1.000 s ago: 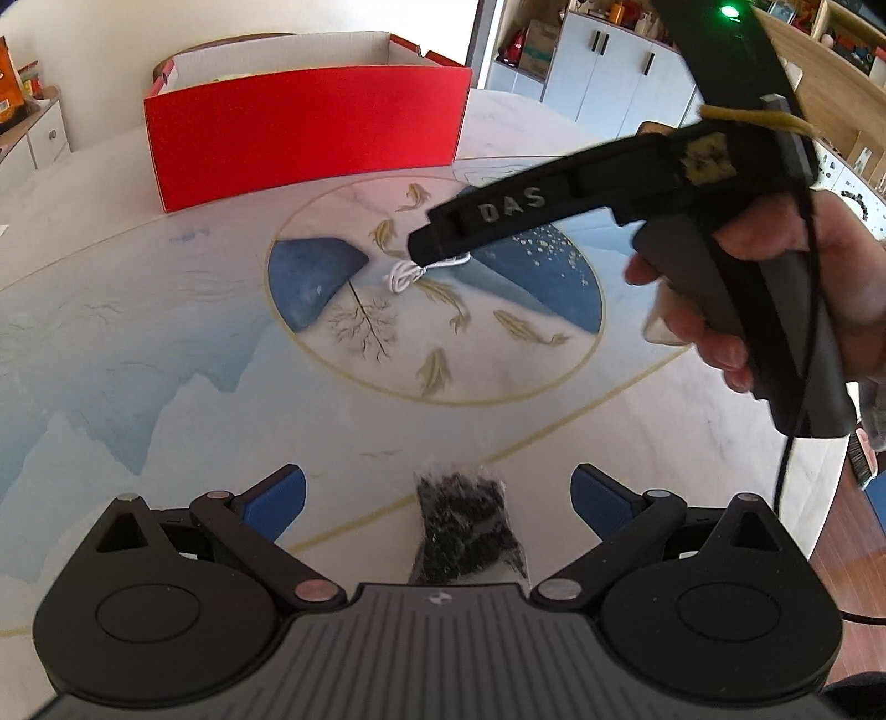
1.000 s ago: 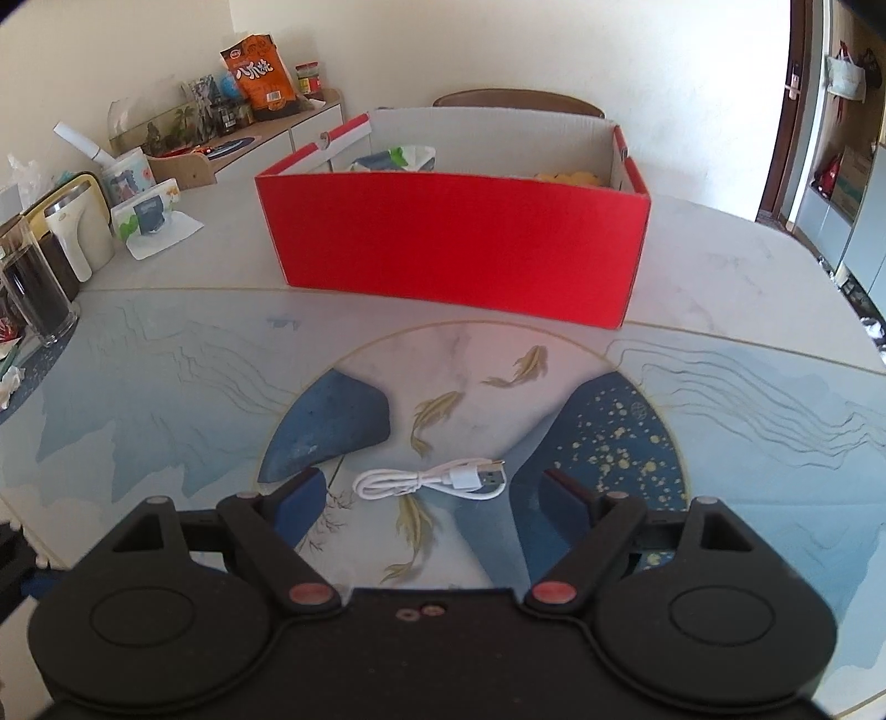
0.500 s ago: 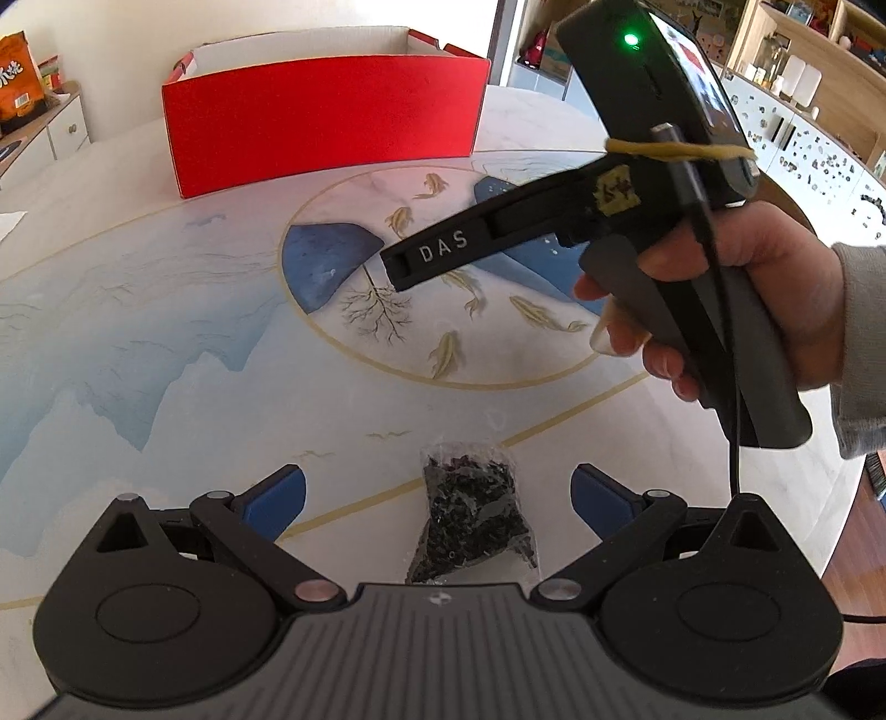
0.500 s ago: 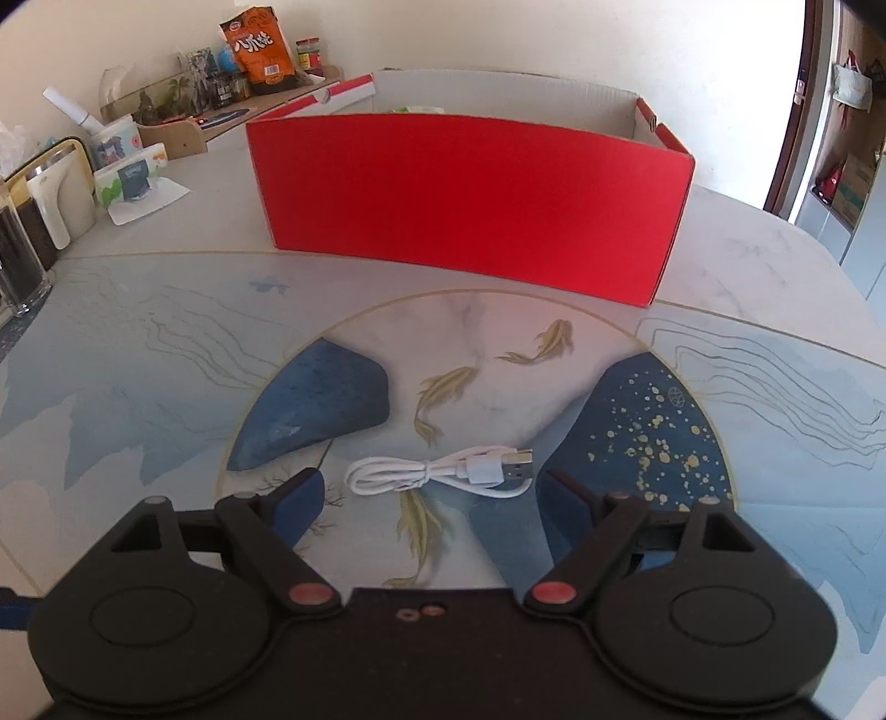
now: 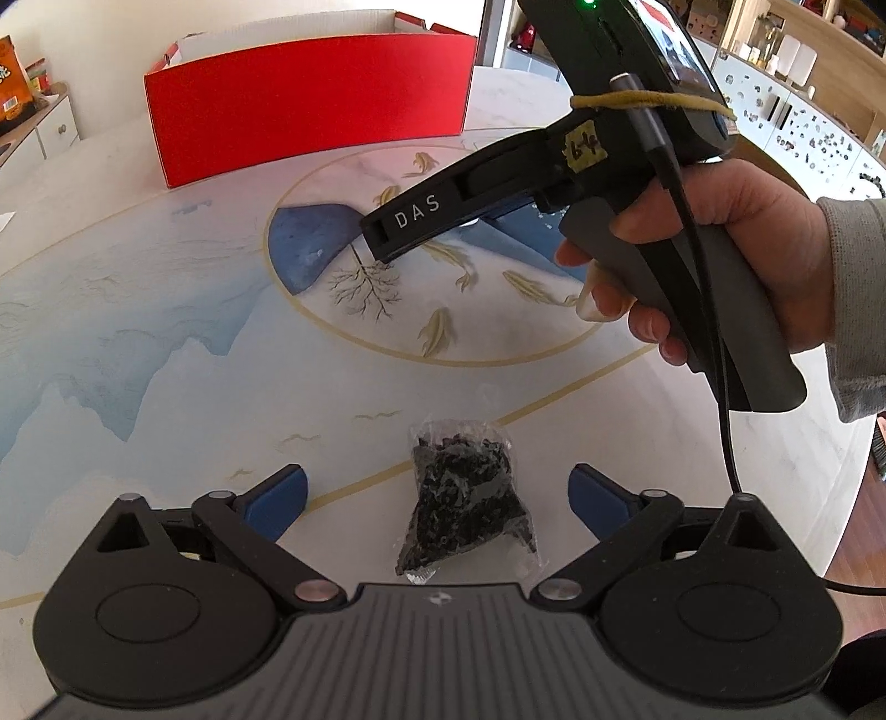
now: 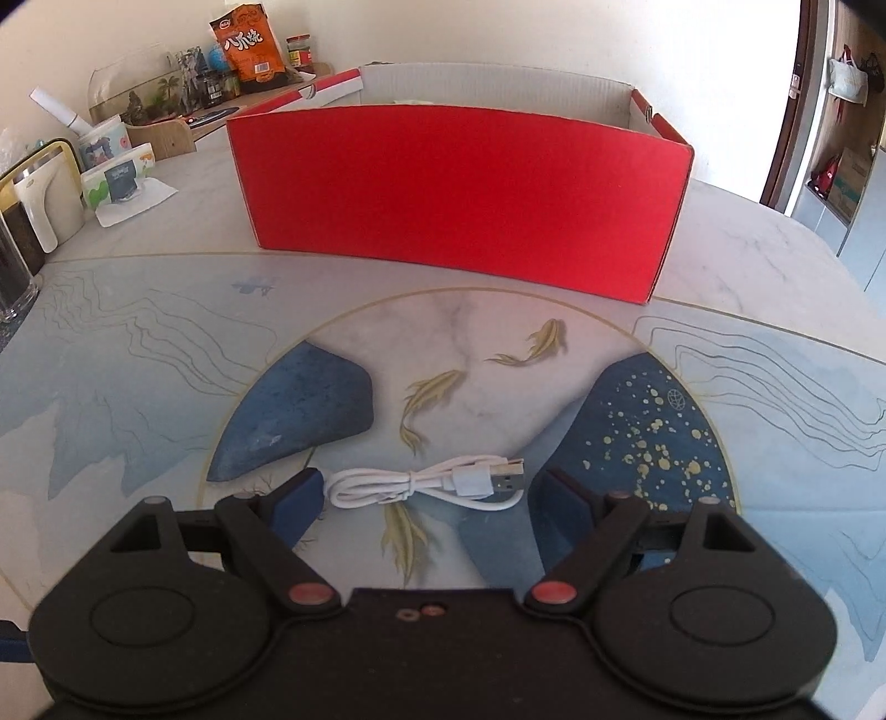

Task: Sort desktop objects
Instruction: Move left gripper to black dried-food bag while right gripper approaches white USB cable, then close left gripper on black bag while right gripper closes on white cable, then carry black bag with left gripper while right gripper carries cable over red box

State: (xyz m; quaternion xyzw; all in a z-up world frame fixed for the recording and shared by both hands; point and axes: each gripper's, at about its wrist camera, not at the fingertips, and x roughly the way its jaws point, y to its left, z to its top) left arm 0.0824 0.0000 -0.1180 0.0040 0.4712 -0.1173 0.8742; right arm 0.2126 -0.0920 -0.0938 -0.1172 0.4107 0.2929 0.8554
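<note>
A small clear bag of black bits [image 5: 462, 493] lies on the painted table between the blue pads of my left gripper [image 5: 437, 493]. Its jaws are closing and stand wide, with neither pad touching the bag. A coiled white USB cable [image 6: 426, 484] lies between the pads of my right gripper [image 6: 426, 498], which is open. The left pad sits close by the cable's loop end. In the left wrist view a hand [image 5: 736, 260] holds the right gripper's black body [image 5: 498, 194] low over the table's round fish picture. The red cardboard box [image 6: 459, 194] stands open-topped beyond it.
At the back left stand a snack bag [image 6: 252, 44], jars, a tissue pack [image 6: 119, 180] and a dark glass [image 6: 14, 260]. White cabinets [image 5: 797, 122] line the right side. The table edge [image 5: 853, 498] curves off at the right.
The right gripper came lower and closer over the cable, which now lies between its pads. The left gripper's pads drew in slightly around the bag.
</note>
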